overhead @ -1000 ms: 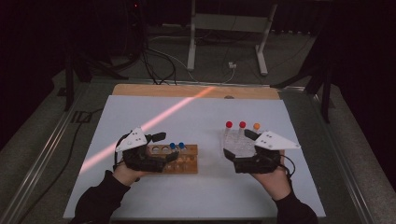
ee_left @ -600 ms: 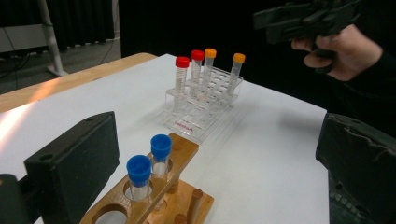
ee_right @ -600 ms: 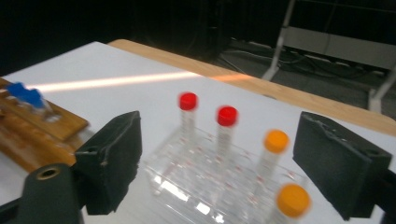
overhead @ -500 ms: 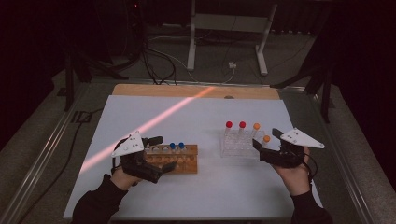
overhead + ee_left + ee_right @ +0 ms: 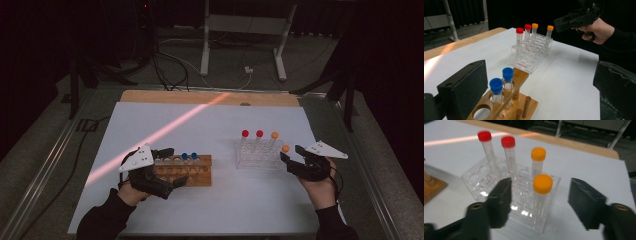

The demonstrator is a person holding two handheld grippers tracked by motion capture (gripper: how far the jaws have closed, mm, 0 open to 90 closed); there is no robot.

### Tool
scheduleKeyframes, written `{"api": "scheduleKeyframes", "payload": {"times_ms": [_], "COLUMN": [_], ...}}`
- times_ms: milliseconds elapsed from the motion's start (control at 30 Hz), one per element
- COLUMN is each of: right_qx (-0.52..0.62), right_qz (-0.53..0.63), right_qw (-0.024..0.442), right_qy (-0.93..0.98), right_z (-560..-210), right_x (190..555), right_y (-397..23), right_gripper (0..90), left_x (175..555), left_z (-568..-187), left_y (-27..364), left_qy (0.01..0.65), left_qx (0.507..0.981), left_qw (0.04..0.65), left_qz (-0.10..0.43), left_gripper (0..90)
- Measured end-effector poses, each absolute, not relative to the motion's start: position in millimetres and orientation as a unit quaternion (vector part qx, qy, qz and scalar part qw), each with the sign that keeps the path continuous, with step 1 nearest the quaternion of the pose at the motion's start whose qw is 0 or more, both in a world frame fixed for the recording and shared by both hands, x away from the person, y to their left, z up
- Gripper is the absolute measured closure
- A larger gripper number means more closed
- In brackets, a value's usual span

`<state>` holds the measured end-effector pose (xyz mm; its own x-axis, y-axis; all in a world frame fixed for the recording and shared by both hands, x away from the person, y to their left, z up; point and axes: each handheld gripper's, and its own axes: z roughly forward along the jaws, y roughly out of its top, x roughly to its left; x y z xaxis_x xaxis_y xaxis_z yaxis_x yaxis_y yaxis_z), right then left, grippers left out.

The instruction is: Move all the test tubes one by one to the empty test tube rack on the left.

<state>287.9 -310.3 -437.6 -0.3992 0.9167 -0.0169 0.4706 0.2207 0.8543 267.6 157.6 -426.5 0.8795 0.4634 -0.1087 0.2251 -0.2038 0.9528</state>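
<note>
right gripper (image 5: 540, 200) jaws closing, straddling orange-capped tube (image 5: 542, 185).

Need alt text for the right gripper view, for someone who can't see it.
The right gripper, jaws apart, frames the nearest orange-capped tube standing in a clear plastic rack; no pad touches it. Behind stand another orange-capped tube and two red-capped tubes on a white table.

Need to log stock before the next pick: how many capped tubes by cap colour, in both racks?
Red caps: 2
Orange caps: 2
Blue caps: 2
Total: 6 tubes, 4 in the clear rack, 2 in the wooden rack.
</note>
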Motion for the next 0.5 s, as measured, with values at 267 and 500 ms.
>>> {"api": "scheduleKeyframes", "payload": {"times_ms": [267, 500], "right_qx": [0.487, 0.487], "right_qz": [0.388, 0.385], "right_qw": [0.242, 0.231], "right_qy": [0.744, 0.749], "right_z": [-453.4, -457.7], "right_x": [297.9, 302.7], "right_y": [-311.4, -309.6], "right_gripper": [57.0, 66.7], "left_x": [267.2, 267.2], "left_z": [-426.7, -427.3], "left_y": [156.0, 155.0], "left_qy": [0.221, 0.22], "left_qx": [0.773, 0.774], "left_qw": [0.586, 0.586], "left_qz": [0.1, 0.1], "left_gripper": [0.5, 0.5]}}
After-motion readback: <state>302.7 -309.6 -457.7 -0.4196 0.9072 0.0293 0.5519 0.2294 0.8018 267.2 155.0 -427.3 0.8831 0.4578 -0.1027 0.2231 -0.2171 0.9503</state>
